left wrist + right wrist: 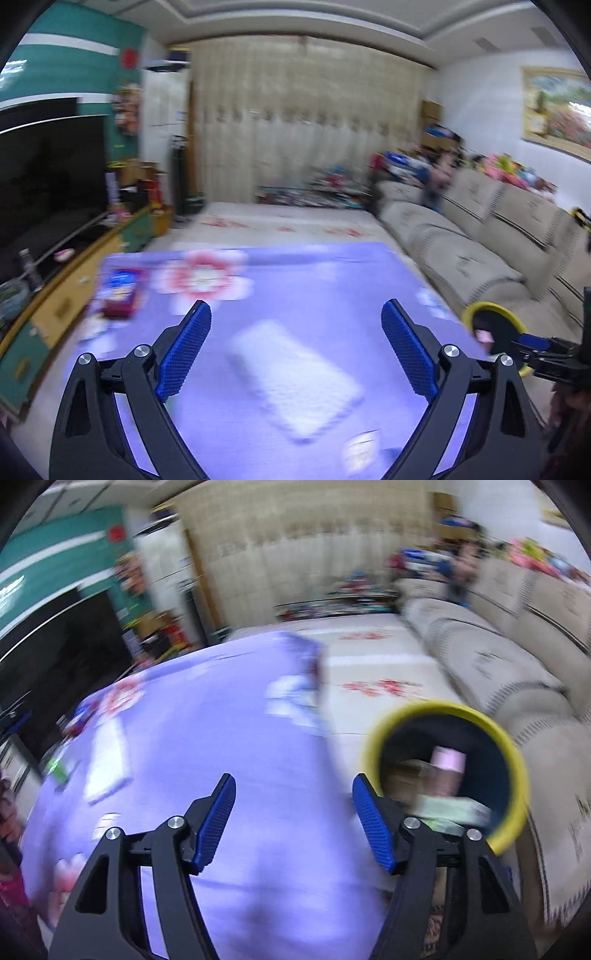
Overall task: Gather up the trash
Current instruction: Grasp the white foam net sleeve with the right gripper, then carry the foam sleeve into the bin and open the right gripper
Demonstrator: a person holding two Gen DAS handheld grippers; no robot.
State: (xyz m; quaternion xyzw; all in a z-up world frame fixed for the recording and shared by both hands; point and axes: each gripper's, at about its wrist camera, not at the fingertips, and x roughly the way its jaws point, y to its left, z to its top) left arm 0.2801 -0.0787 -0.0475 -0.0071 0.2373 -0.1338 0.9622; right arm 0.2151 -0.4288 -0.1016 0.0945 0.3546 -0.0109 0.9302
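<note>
My left gripper (295,314) is open and empty above a purple-clothed table (314,291). A white flat packet (295,380) lies on the cloth just beyond its fingers. A red and blue snack bag (120,291) lies at the table's far left. My right gripper (293,788) is open and empty over the table's right edge (221,738). A yellow-rimmed trash bin (513,771) stands on the floor to its right, holding a pink item (448,760) and paper scraps. The bin also shows in the left wrist view (480,308). Both views are blurred.
A beige sofa (480,236) runs along the right. A TV (48,173) on a low cabinet (74,291) lines the left. Small scraps (59,770) lie at the table's left edge. Patterned floor (369,672) lies between table and sofa.
</note>
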